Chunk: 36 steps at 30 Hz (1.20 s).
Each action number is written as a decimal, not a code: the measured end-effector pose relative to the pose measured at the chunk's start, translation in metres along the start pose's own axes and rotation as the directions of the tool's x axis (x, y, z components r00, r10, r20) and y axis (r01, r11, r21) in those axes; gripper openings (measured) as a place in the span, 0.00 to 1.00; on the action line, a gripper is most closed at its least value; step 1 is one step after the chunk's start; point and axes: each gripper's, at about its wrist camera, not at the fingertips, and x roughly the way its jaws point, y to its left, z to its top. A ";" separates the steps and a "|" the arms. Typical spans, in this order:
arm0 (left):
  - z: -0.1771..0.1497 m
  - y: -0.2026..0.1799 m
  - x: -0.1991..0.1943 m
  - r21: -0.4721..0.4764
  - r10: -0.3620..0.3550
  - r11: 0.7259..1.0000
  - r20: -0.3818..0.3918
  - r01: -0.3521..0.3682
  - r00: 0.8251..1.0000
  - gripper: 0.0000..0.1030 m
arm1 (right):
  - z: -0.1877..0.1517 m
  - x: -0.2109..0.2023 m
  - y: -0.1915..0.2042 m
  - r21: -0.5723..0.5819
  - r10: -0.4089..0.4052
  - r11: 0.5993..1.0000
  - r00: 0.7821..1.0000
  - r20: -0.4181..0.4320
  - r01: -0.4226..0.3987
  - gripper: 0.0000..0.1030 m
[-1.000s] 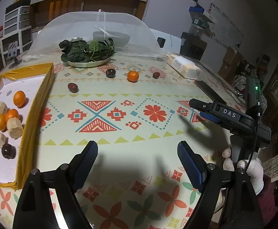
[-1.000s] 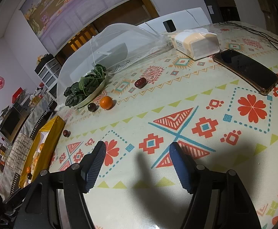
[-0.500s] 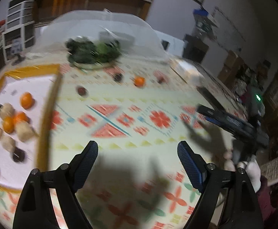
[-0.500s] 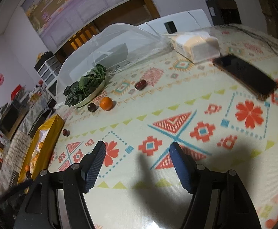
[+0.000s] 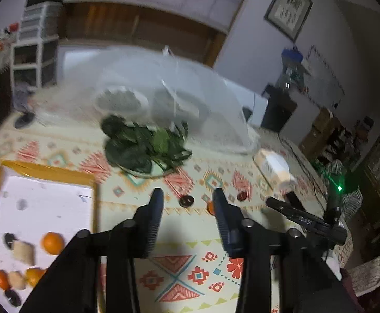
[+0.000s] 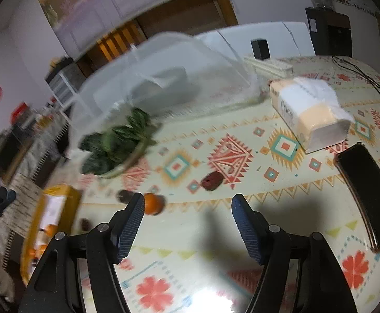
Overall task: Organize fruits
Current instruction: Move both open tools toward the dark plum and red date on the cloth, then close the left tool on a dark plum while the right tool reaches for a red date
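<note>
My left gripper is open and empty above the patterned tablecloth. A dark round fruit lies just beyond its tips, with an orange half hidden behind the right finger and a dark red fruit further right. The yellow-rimmed tray at left holds oranges, dark fruits and tan pieces. My right gripper is open and empty. An orange sits by its left fingertip, a dark red fruit lies ahead, and a dark fruit is left of the orange.
A plate of green leaves and a mesh food cover stand at the back. A tissue pack and a black phone lie at right. The right gripper also shows in the left wrist view.
Both grippers have moved forward toward the loose fruits near the plate of leaves. The left gripper's fingers now stand closer together. Both views are blurred by motion.
</note>
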 end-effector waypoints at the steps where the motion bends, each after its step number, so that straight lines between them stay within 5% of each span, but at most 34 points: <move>1: 0.000 0.000 0.010 0.005 0.003 1.000 -0.014 -0.003 1.000 0.36 | 0.000 0.008 0.000 -0.008 -0.006 1.000 1.000 -0.005 0.006 0.69; 9: -0.013 0.000 0.113 0.000 0.025 1.000 -0.191 -0.025 0.981 0.36 | 0.014 0.052 0.000 -0.057 -0.078 0.996 0.996 -0.042 0.075 0.68; 20: -0.024 -0.015 0.185 0.061 0.100 0.994 -0.274 -0.086 0.957 0.36 | 0.013 0.083 0.000 -0.094 -0.143 0.986 0.987 -0.076 0.136 0.45; 23: -0.026 -0.020 0.190 0.103 0.146 0.987 -0.243 -0.124 0.959 0.28 | 0.011 0.083 0.001 -0.109 -0.164 0.982 0.984 -0.062 0.157 0.29; 31: -0.031 -0.020 0.171 0.089 0.149 0.987 -0.206 -0.134 0.967 0.24 | 0.010 0.061 0.004 -0.089 -0.105 0.991 0.994 -0.026 0.103 0.26; 36: -0.032 -0.020 0.117 0.074 0.136 0.989 -0.113 -0.128 0.984 0.24 | 0.004 0.030 0.026 -0.109 -0.037 0.993 0.999 0.016 0.039 0.26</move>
